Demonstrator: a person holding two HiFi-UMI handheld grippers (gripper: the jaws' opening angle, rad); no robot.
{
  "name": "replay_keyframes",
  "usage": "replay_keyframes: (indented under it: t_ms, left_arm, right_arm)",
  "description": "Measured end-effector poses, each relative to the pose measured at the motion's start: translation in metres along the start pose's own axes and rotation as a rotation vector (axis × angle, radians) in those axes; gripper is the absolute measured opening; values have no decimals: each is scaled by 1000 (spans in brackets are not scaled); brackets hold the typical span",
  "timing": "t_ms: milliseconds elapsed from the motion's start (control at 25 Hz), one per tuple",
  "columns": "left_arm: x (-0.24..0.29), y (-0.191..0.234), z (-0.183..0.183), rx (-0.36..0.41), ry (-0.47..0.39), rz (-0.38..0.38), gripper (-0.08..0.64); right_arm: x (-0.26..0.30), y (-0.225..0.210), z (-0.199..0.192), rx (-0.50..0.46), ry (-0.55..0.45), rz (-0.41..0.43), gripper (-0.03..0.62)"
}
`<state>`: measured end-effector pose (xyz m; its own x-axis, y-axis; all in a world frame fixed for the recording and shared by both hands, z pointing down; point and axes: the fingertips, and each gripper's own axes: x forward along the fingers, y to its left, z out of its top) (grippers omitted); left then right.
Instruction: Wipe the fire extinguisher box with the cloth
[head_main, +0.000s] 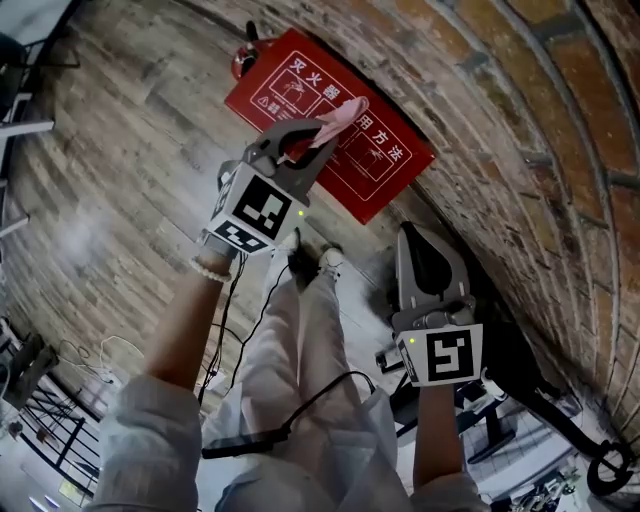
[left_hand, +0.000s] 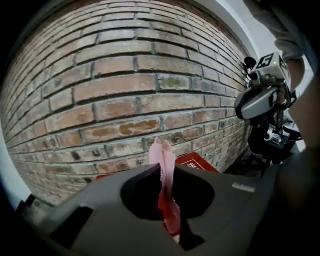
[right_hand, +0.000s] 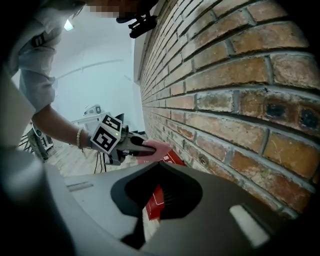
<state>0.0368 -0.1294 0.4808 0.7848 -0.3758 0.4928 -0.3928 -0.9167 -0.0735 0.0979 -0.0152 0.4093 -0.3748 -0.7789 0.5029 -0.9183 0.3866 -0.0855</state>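
Red box (head_main: 372, 186), lid: white Chinese characters are reading 灭火器 near the upper edge, and 用方法 is running on beyond the cloth (head_main: 340, 113), which is covering one character between them. Below are sitting a warning triangle (head_main: 263, 101) and pictograms (head_main: 300, 93); their captions are too small to read.

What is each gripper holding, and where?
Left gripper pinches the pink cloth along a bunched fold, a bit poking past the tips. Right gripper is shut, holding nothing.

floor (head_main: 120, 150): wood planks | on it: red fire extinguisher box (head_main: 372, 178), against brick wall (head_main: 520, 140)
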Motion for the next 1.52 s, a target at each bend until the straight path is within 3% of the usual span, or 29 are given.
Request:
replay_keyframes:
  t_ms: [440,640,760,1000,1520]
  left_arm:
    - [-66,116,-36,-29,87,210,11]
    - [-70,155,-61,-13,190,269,11]
    - [-59,164,-80,-12,253,269,11]
    - [-30,164,-107,-80,298,245,11]
    - [3,145,-110,-131,314,166,11]
  right_arm:
    - [20,14,8,-9,6,35,9]
    - [23,17,8,2,8,41,9]
    - [25,18,5,2,15,46,9]
    - [28,19,3,11,23,48,9]
    - [30,21,-1,29,27,49,9]
